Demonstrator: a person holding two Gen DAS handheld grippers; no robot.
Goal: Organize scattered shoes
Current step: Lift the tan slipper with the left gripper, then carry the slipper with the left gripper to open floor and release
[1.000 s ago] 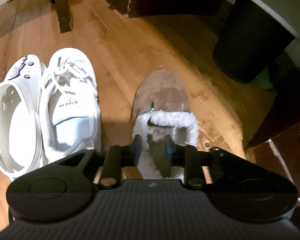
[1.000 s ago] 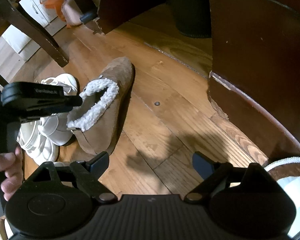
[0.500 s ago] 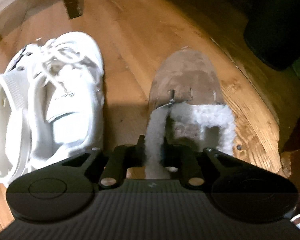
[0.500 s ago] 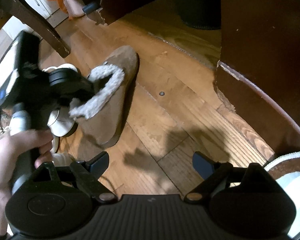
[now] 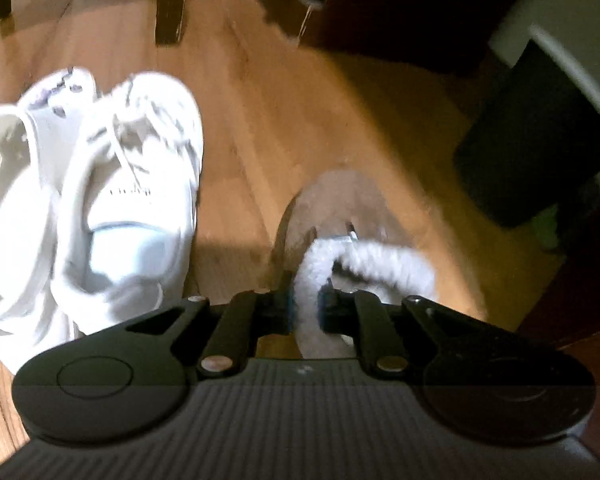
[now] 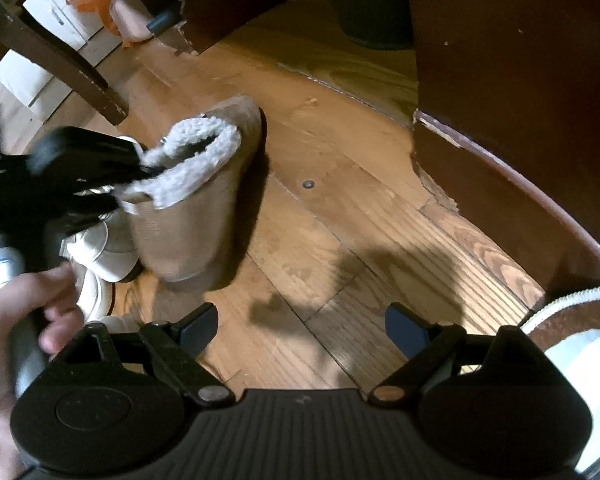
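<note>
My left gripper (image 5: 304, 306) is shut on the fleece rim of a tan slipper (image 5: 342, 200). In the right wrist view that tan slipper (image 6: 204, 216) hangs heel-up, toe tipped towards the wooden floor, held by the left gripper (image 6: 138, 178) with a hand (image 6: 24, 308) on its handle. A white sneaker (image 5: 136, 200) and a white clog (image 5: 8, 184) lie side by side to the slipper's left. My right gripper (image 6: 300, 330) is open over bare floor, with nothing between its fingers.
A dark bin (image 5: 536, 136) stands at the right. Dark wooden furniture (image 6: 520, 80) fills the right side, and chair legs (image 5: 172, 0) stand farther back. Another shoe's fleece-edged rim (image 6: 572, 300) shows at the far right. Bare floorboards (image 6: 340, 240) lie between slipper and furniture.
The left gripper has closed tighter on the slipper's fleece rim and raised its heel off the floor, tilting it. The right gripper has stayed open in place.
</note>
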